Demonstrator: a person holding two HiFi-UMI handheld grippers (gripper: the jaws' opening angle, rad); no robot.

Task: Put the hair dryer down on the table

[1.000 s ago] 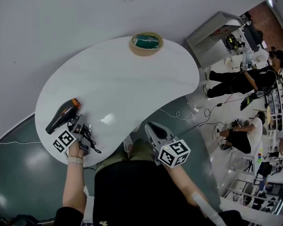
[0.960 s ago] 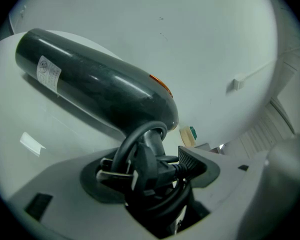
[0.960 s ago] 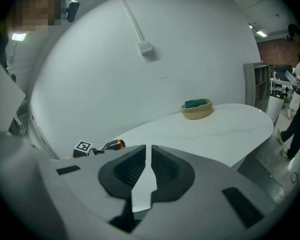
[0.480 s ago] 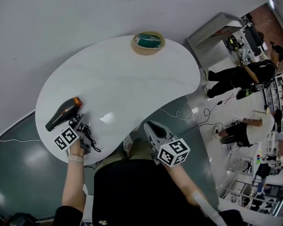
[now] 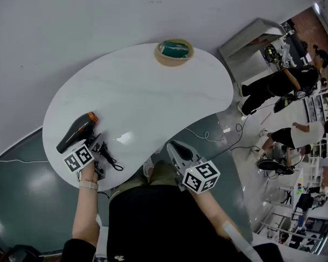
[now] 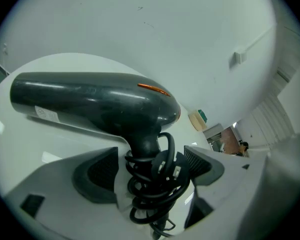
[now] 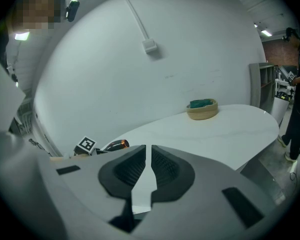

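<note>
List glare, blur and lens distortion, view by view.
Head view: a glare patch on the table near the hair dryer; the wide lens bows the table's edge. Left gripper view: dark corners, hair dryer looming and slightly soft. Right gripper view: dark corners, basket sharp, mosaic patch top left.

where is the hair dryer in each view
Head view: hair dryer at the left end of the table.
Left gripper view: hair dryer close up, filling the centre.
Right gripper view: hair dryer tiny, lower left.
Shared landmark: the basket.
</note>
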